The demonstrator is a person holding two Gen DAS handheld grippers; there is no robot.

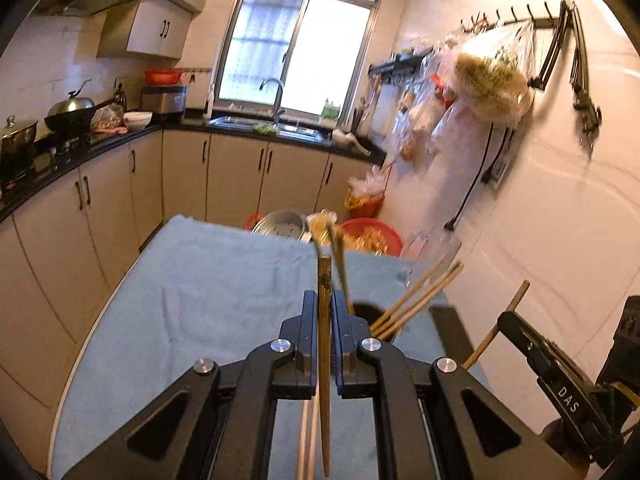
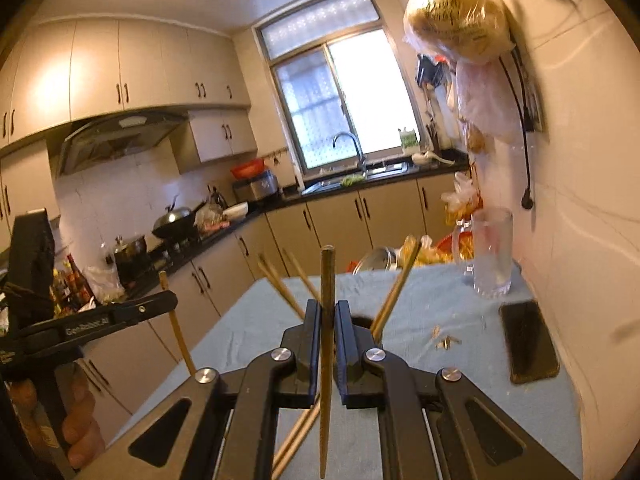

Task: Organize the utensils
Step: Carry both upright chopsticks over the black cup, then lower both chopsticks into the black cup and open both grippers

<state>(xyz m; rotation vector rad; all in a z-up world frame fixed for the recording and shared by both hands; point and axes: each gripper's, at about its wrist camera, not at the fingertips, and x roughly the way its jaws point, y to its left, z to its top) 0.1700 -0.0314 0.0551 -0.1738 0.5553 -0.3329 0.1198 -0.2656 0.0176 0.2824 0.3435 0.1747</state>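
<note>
A kitchen counter (image 1: 208,288) draped in blue cloth is seen. One chopstick (image 1: 324,360) is clamped upright in the left claw (image 1: 324,316), another chopstick (image 2: 327,344) in the right claw (image 2: 328,320). More chopsticks (image 1: 416,300) lean in a dark holder (image 1: 366,312) just beyond. A glass mug (image 2: 492,256) and phone (image 2: 526,340) lie far right.

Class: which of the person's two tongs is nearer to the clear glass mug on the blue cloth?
Right. The right tongs sit beside the glass mug, on the wall side of the table. The left tongs are farther off, across the dark chopstick holder.
</note>
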